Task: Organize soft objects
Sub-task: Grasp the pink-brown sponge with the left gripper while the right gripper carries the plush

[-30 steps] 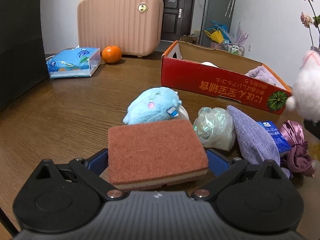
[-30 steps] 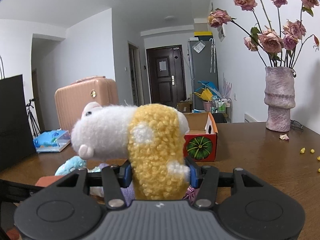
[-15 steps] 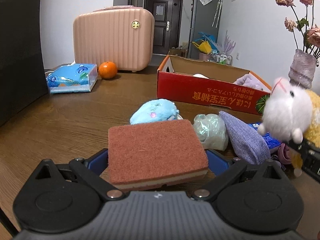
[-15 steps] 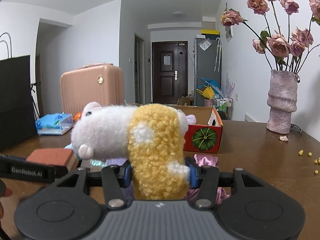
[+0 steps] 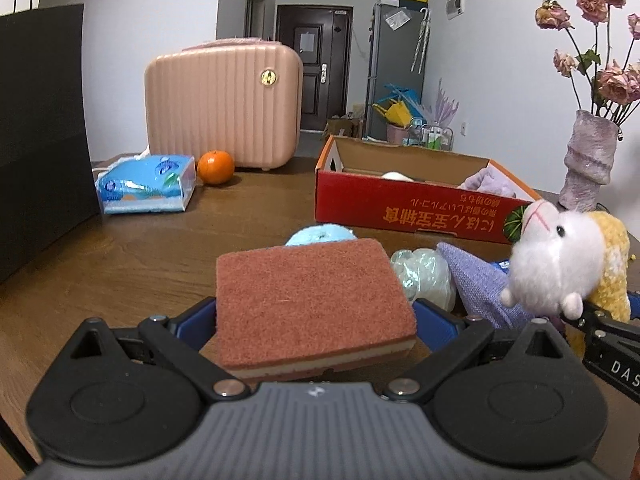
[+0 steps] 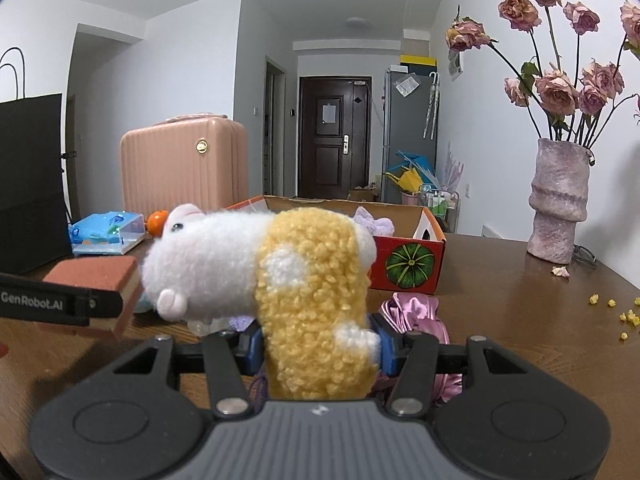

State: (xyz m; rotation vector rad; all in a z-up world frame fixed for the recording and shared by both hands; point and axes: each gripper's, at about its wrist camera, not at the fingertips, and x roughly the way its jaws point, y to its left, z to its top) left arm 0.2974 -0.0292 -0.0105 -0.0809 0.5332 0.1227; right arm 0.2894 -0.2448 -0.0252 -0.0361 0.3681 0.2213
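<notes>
My left gripper (image 5: 314, 320) is shut on a red-brown sponge (image 5: 312, 300) and holds it above the wooden table. My right gripper (image 6: 318, 344) is shut on a white and yellow plush animal (image 6: 280, 280), which also shows at the right of the left wrist view (image 5: 560, 268). The sponge also shows in the right wrist view (image 6: 96, 274). The red cardboard box (image 5: 400, 204) stands beyond both, holding a purple cloth (image 5: 486, 184). On the table before it lie a blue plush (image 5: 320, 236), a clear plastic bag (image 5: 424, 276), a lilac cloth (image 5: 476, 284) and a pink satin item (image 6: 416, 312).
A pink suitcase (image 5: 224, 100), an orange (image 5: 215, 167) and a tissue pack (image 5: 146, 188) stand at the back left. A black bag (image 5: 40, 128) stands at the left. A vase of dried roses (image 6: 558, 204) stands at the right, with yellow crumbs (image 6: 616, 312) on the table near it.
Both grippers have risen and moved toward the box with their objects. The plush has come further into the left wrist view, and the sponge into the right wrist view.
</notes>
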